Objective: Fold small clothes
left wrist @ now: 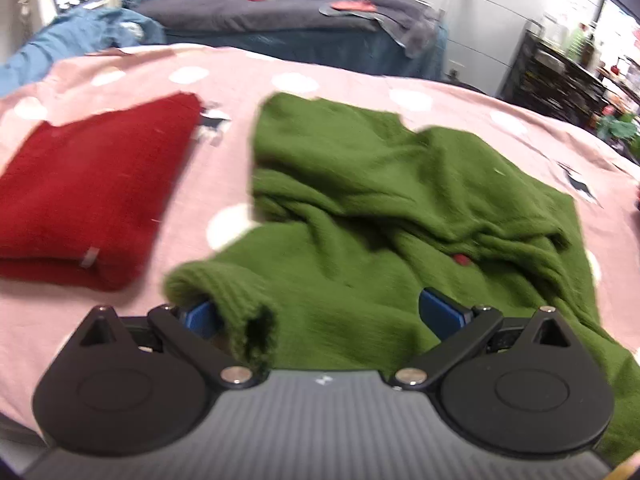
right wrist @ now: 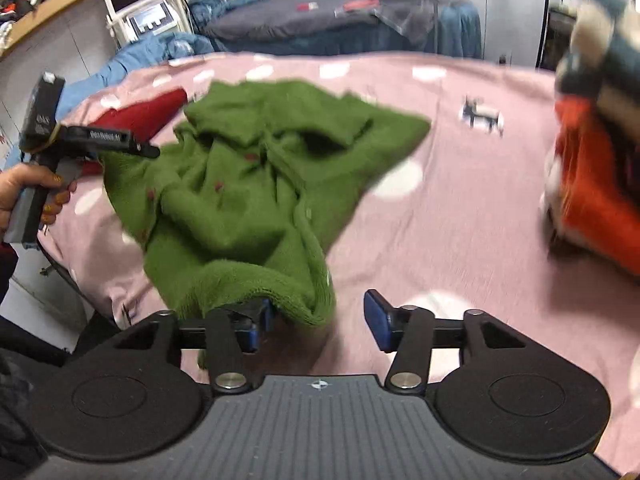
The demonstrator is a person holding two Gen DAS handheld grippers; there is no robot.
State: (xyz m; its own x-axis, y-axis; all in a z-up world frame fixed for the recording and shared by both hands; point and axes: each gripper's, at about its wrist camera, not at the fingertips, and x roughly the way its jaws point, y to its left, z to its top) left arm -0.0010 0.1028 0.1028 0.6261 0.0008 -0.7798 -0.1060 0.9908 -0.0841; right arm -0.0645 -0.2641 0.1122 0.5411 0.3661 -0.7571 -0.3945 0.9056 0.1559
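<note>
A crumpled green knit sweater [left wrist: 380, 184] lies on the pink polka-dot bed cover [left wrist: 208, 160]; it also shows in the right wrist view [right wrist: 248, 184]. My left gripper [left wrist: 324, 316] is open, with a ribbed green cuff [left wrist: 224, 292] draped over its left finger. My right gripper [right wrist: 316, 320] is open, with a green hem fold [right wrist: 280, 284] lying over its left finger. The left gripper also shows in the right wrist view [right wrist: 136, 144], held by a hand at the sweater's left edge. A folded red sweater [left wrist: 88, 196] lies to the left.
A stack of orange, cream and dark teal clothes [right wrist: 600, 128] sits at the right of the pink cover [right wrist: 460, 208]. Behind are a grey bed [left wrist: 260, 12], blue bedding [left wrist: 80, 36], a white machine [right wrist: 140, 4] and dark shelves [left wrist: 560, 76].
</note>
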